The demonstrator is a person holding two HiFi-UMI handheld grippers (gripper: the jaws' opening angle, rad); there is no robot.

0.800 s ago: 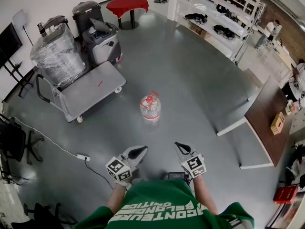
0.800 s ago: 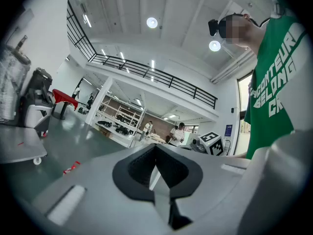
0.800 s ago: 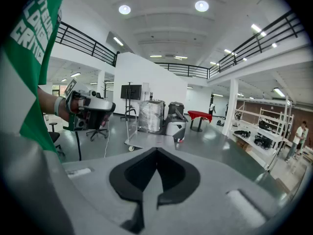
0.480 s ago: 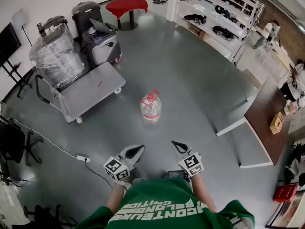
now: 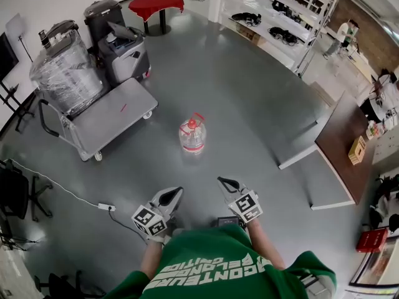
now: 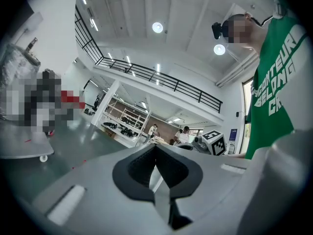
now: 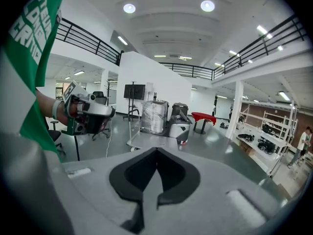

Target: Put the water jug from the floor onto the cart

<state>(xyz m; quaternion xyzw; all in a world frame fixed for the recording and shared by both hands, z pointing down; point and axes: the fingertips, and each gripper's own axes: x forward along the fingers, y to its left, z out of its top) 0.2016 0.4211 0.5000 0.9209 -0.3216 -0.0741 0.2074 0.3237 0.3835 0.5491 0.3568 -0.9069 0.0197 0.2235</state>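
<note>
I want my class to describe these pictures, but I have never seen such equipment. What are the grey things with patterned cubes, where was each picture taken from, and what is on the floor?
No robot: a person in a green shirt holds a gripper in each hand, the left gripper and the right gripper. The marked cubes are part of them. One picture comes from a camera on the person's head, looking steeply down. The other two come from cameras riding on each gripper, looking along its jaws; both pairs of jaws are shut with nothing between them, so nothing is held. On the floor a clear water jug with a red cap stands upright, ahead of both grippers, untouched. To its left stands a flat cart, partly loaded with a plastic-wrapped bundle.
</note>
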